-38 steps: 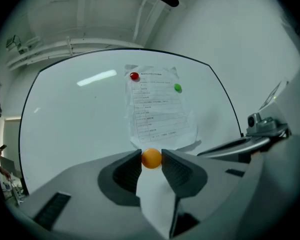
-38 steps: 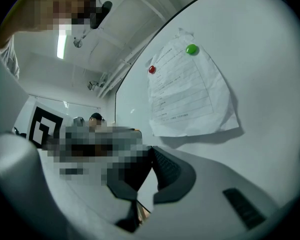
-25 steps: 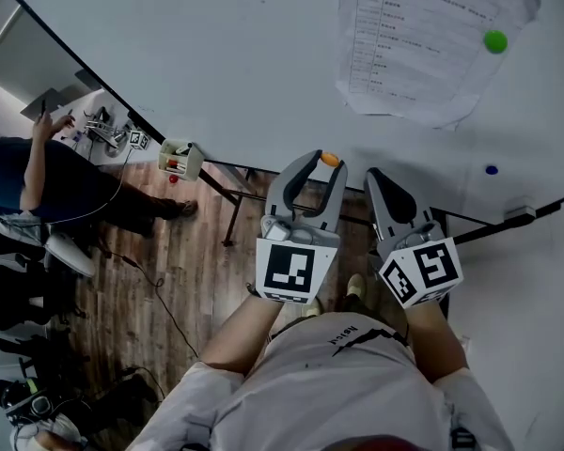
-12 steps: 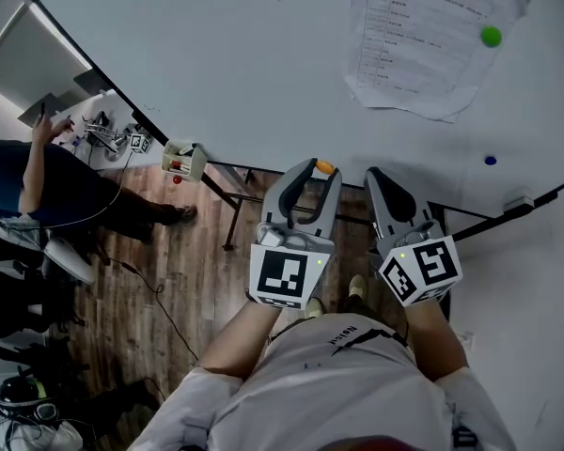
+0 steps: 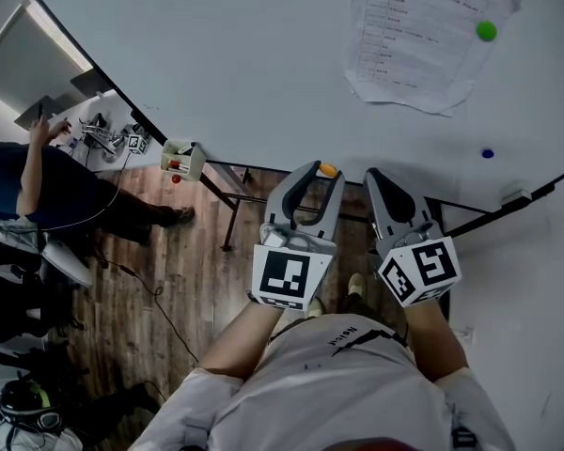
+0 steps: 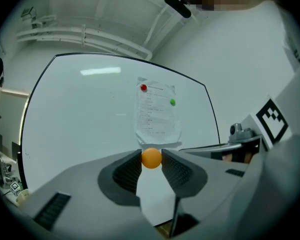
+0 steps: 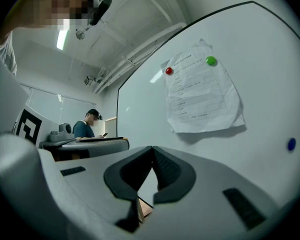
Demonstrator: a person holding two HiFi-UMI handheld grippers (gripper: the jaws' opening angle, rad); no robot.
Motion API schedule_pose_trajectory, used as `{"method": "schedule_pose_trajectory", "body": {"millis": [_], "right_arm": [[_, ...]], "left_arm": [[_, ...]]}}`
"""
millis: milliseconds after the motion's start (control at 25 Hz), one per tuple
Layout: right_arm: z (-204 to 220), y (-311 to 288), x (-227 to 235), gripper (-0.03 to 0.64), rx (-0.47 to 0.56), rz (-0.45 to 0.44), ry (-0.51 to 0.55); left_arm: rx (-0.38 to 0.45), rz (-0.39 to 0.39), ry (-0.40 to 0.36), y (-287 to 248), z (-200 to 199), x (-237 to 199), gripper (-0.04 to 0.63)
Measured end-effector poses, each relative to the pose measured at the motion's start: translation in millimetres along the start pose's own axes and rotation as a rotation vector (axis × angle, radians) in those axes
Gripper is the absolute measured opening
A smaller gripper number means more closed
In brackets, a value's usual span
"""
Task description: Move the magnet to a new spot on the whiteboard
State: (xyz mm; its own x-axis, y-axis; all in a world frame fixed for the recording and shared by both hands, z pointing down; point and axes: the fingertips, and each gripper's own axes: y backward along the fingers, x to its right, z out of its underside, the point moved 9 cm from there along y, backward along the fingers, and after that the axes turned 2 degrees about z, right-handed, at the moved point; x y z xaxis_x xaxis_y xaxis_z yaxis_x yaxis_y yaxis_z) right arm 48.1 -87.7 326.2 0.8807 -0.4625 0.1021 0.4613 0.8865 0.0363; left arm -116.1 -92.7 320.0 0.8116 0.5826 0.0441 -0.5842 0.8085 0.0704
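Upper right: creased printed sheet (image 5: 409, 40), green magnet (image 5: 487, 31) at its right corner; small blue magnet (image 5: 488, 154) below, well apart. Left edge: person in dark top (image 5: 38, 181) beside cluttered desk (image 5: 99, 130). Lower left: wooden floor (image 5: 169, 280).

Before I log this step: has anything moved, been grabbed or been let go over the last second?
Barely anything. In the head view the left gripper with the orange magnet slid slightly down, while the paper and green magnet drifted slightly up, so the camera may have shifted. Nothing was taken or released: the left gripper stays shut on the orange magnet, and the right gripper stays shut and empty.
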Motion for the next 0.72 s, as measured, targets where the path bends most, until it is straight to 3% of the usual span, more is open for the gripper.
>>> {"method": "schedule_pose_trajectory", "body": {"millis": [720], "right_arm": [[11,-6,21,0.014,-0.014,0.037,0.036]], "left_arm": [[-0.048,-0.028,-0.021,-31,19,-2,0.133]]}}
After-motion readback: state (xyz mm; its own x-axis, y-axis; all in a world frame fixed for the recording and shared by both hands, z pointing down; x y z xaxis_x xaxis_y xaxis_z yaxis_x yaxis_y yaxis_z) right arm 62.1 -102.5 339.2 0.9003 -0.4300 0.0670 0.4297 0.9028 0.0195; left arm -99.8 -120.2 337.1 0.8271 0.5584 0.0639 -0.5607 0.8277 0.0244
